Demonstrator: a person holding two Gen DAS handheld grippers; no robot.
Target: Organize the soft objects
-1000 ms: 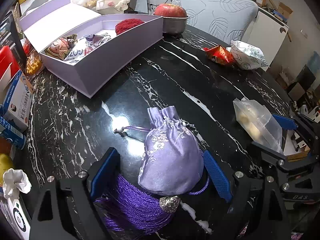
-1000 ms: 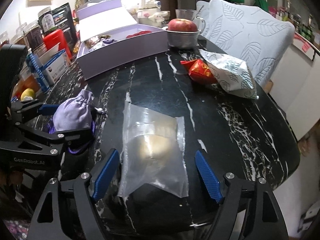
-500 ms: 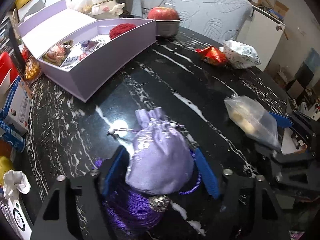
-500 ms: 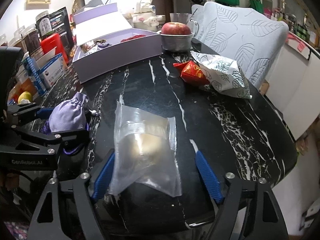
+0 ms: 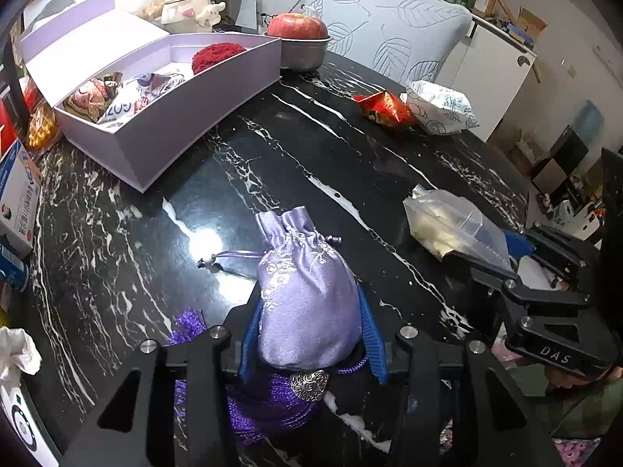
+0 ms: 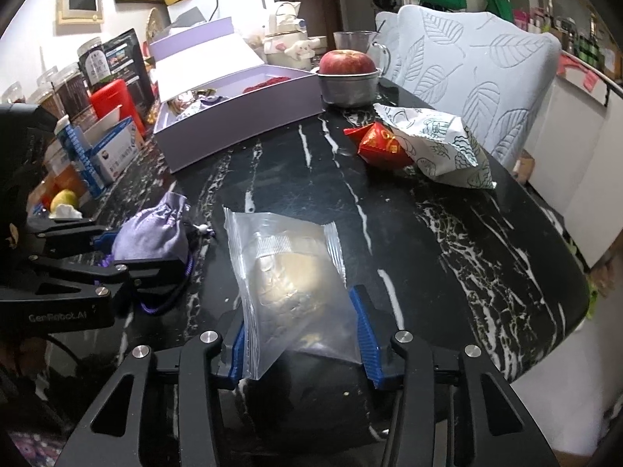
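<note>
My left gripper [image 5: 309, 334] is shut on a lilac drawstring pouch [image 5: 307, 295] with a purple tassel, just above the black marble table [image 5: 311, 155]; the pouch also shows in the right wrist view [image 6: 152, 233]. My right gripper [image 6: 301, 334] is shut on a clear plastic bag [image 6: 288, 268] with a pale soft lump inside; the bag also shows in the left wrist view [image 5: 451, 225]. An open lilac box [image 5: 175, 93] holding a red knitted ball and several small items stands at the back left.
A red pouch [image 5: 385, 107] and a white printed bag [image 5: 440, 111] lie at the back right. A metal bowl with an apple [image 5: 301, 41] stands behind the box. Blue cartons [image 6: 105, 151] and jars line the left edge. A leaf-patterned chair [image 6: 467, 62] stands behind.
Both grippers have closed from open onto their objects: the left on the lilac pouch, the right on the clear bag. Both objects look slightly raised.
</note>
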